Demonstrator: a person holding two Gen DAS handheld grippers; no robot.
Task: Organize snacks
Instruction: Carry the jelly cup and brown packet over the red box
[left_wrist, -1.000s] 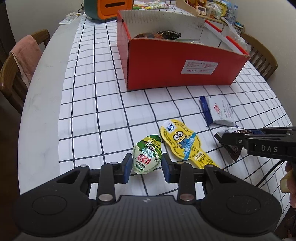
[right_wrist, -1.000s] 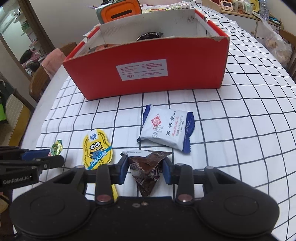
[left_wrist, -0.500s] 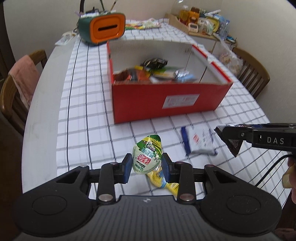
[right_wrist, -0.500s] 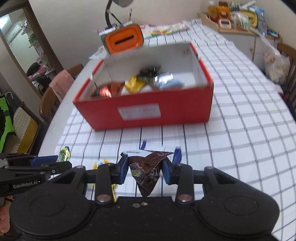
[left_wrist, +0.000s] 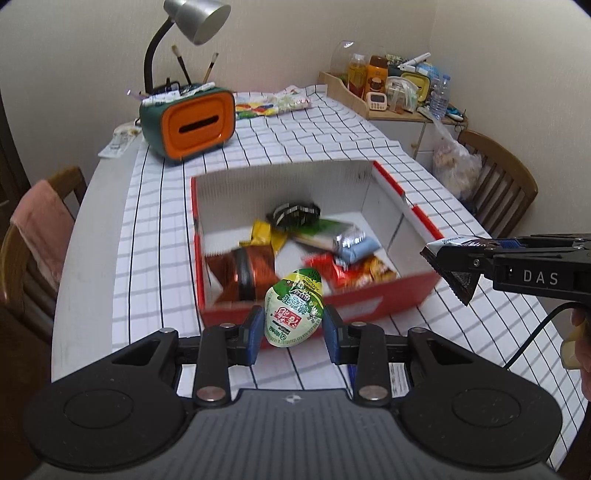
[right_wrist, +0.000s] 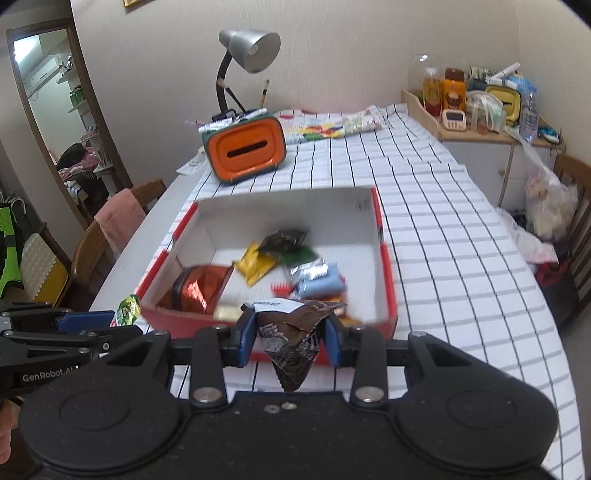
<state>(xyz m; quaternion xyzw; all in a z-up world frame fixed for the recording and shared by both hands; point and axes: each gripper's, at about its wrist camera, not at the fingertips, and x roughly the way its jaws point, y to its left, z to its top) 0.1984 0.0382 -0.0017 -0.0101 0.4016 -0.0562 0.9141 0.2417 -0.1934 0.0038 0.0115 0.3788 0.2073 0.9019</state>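
Observation:
My left gripper (left_wrist: 293, 328) is shut on a green and white jelly cup (left_wrist: 294, 314) and holds it in the air just before the near wall of the red box (left_wrist: 369, 308). My right gripper (right_wrist: 290, 338) is shut on a dark brown wrapper (right_wrist: 291, 341), also raised in front of the box (right_wrist: 384, 258). Several snack packets (left_wrist: 317, 251) lie inside the box. Each gripper shows in the other's view: the right one (left_wrist: 454, 264) at right, the left one (right_wrist: 118, 321) at left with the cup (right_wrist: 127, 308).
An orange and green tissue box (left_wrist: 188, 123) with a desk lamp (left_wrist: 192, 22) stands behind the red box. A checked cloth (right_wrist: 443, 236) covers the table. Wooden chairs stand at the left (left_wrist: 33, 240) and right (left_wrist: 498, 184). A cluttered shelf (right_wrist: 476, 103) is at the far right.
Both grippers have risen well above the table with their snacks and moved toward the red box, so its inside now shows. The packets left on the cloth have dropped out of sight.

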